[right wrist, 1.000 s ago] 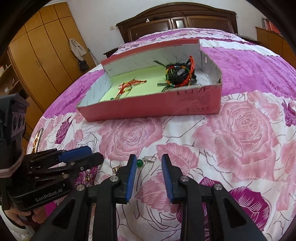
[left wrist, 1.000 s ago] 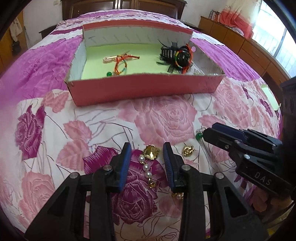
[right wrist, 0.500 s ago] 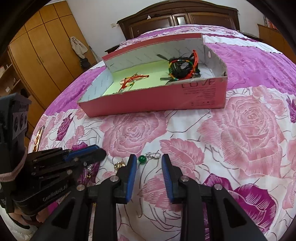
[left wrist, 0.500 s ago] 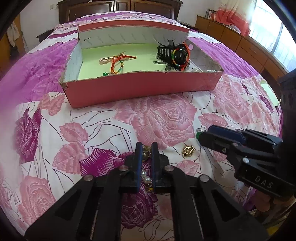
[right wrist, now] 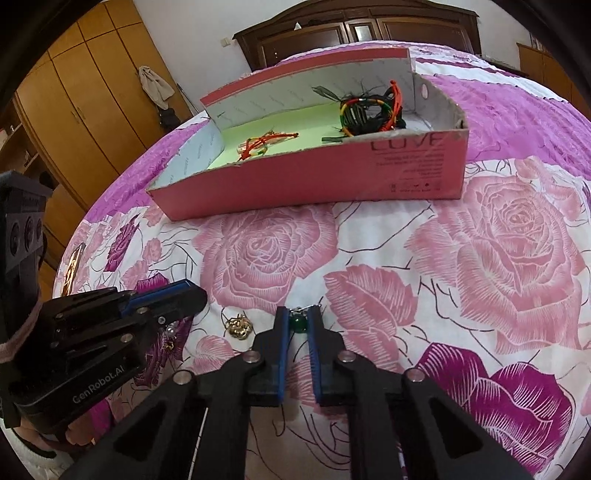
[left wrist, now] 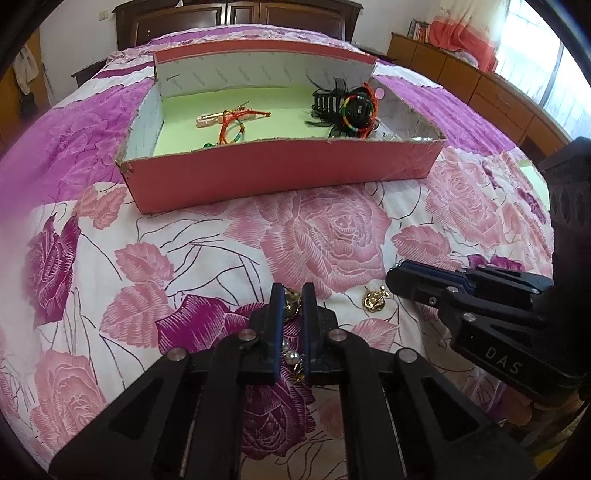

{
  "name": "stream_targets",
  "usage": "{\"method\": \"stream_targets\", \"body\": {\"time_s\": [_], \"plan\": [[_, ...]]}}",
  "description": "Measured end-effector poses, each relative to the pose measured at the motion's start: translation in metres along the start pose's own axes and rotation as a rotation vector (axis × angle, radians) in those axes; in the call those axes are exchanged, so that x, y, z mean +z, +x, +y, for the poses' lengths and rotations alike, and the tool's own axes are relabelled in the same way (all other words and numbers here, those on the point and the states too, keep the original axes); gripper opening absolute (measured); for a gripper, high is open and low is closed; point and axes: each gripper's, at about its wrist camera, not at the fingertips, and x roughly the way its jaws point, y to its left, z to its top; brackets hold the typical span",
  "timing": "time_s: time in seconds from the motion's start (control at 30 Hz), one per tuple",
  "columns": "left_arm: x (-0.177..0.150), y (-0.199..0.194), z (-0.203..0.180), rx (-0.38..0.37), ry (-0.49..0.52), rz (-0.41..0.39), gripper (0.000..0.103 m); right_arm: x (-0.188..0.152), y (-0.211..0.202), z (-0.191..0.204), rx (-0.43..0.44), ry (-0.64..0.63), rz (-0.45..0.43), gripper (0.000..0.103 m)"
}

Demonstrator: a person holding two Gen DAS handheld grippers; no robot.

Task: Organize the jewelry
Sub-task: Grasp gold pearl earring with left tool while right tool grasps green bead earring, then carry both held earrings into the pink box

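Observation:
On the rose-patterned bedspread, my left gripper (left wrist: pixel 291 297) is shut on a gold and pearl earring (left wrist: pixel 290 356), whose pearls hang down between the fingers. In the right wrist view my right gripper (right wrist: pixel 298 317) has its jaws closing, and both pads touch a green bead earring (right wrist: pixel 297 324). A loose gold earring (left wrist: pixel 375 297) lies between the two grippers and also shows as the gold earring (right wrist: pixel 239 325) beside the left gripper (right wrist: pixel 192 295). Behind them stands a pink cardboard box (left wrist: pixel 280 173) holding an orange bracelet (left wrist: pixel 232 125) and a black hair claw (left wrist: pixel 332 103) with coloured bands.
The pink box (right wrist: pixel 295 181) stands a short way beyond both grippers, with bare bedspread in between. A dark wooden headboard (right wrist: pixel 369 29) closes the far end. Wooden wardrobes (right wrist: pixel 74 103) stand at the left, and a low dresser (left wrist: pixel 480 81) stands at the right.
My left gripper has shut on the gold and pearl earring. My right gripper's jaws have narrowed onto the green bead earring. Both hands stayed almost where they were.

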Motion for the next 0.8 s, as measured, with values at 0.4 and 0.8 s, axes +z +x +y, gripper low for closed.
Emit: {"method": "stream_targets", "body": {"time_s": [0.4, 0.8], "plan": [[0.006, -0.016, 0.000, -0.030, -0.025, -0.113, 0.000, 0.007, -0.024, 0.004, -0.018, -0.040, -0.125, 0.011], [0.016, -0.034, 0.004, -0.039, -0.044, -0.255, 0.000, 0.014, -0.044, 0.015, -0.068, -0.127, -0.280, 0.011]]}}
